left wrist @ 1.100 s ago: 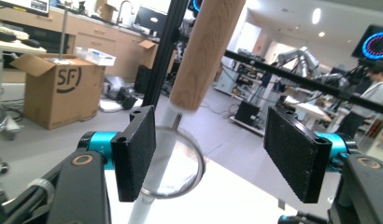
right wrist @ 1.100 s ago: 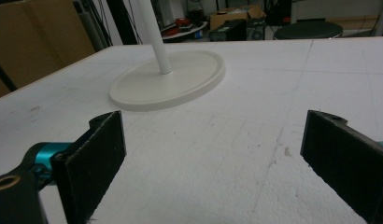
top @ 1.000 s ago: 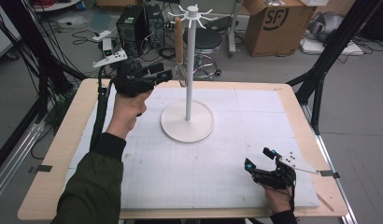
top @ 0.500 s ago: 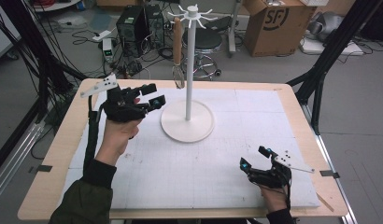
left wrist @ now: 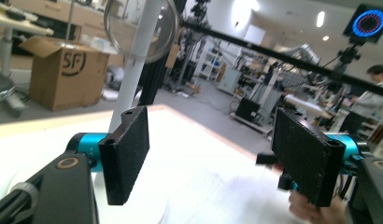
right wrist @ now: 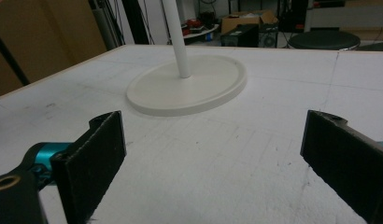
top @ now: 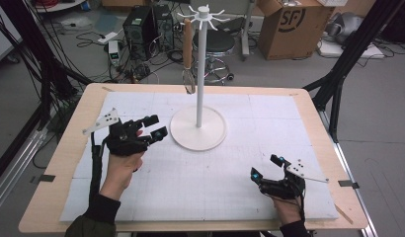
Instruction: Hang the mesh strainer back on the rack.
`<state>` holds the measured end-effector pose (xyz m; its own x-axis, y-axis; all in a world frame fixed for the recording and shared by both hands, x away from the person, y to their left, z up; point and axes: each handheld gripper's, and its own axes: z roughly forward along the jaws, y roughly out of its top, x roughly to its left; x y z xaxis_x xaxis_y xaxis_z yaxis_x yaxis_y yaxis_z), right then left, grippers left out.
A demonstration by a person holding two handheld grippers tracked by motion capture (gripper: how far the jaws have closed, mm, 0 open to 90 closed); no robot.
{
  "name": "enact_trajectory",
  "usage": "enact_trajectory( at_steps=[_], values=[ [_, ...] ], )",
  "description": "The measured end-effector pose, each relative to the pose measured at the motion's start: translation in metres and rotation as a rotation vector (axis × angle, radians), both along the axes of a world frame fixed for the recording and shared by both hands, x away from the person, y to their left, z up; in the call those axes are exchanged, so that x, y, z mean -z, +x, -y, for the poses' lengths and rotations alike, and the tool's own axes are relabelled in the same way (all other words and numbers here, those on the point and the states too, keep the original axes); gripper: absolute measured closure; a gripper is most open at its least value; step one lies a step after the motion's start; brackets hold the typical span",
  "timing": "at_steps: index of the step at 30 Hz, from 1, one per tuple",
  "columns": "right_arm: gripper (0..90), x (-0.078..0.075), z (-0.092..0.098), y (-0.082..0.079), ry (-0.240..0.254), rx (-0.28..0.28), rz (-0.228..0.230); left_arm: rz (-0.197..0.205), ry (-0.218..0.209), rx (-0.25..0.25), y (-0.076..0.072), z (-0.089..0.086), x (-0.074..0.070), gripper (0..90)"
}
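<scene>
Two tongs are standing wide and empty: left tongs hovering near the white stand at the table's middle, right tongs resting near-right. Risk: bumping the pole, shaking the hanging whisk off its hook.

The left claw is held in the left hand, whose forearm in a dark sleeve comes up from the lower left edge of the high view. Its two black jaws point toward the upper right and stand wide apart with nothing between them; they have just been opening. A grey three-cornered plate sits on its top. The right claw is held in the right hand near the lower right, low over the tabletop, pointing up and to the left. Its jaws are also spread wide and hold nothing.
</scene>
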<state>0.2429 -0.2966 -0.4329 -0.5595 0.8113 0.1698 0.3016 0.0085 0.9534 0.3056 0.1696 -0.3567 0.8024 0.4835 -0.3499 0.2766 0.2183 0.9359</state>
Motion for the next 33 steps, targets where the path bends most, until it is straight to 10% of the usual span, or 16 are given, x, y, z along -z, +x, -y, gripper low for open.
enact_trajectory(
  at_steps=[19, 33],
  values=[
    [5.9, 0.004, -0.004, 0.001, -0.029, -0.007, -0.007, 0.000, 0.094, -0.056, -0.045, -0.004, 0.062, 29.2],
    [5.9, 0.004, -0.012, 0.000, -0.045, -0.045, -0.011, -0.040, 0.106, -0.077, -0.058, -0.013, 0.076, 23.3]
  ],
)
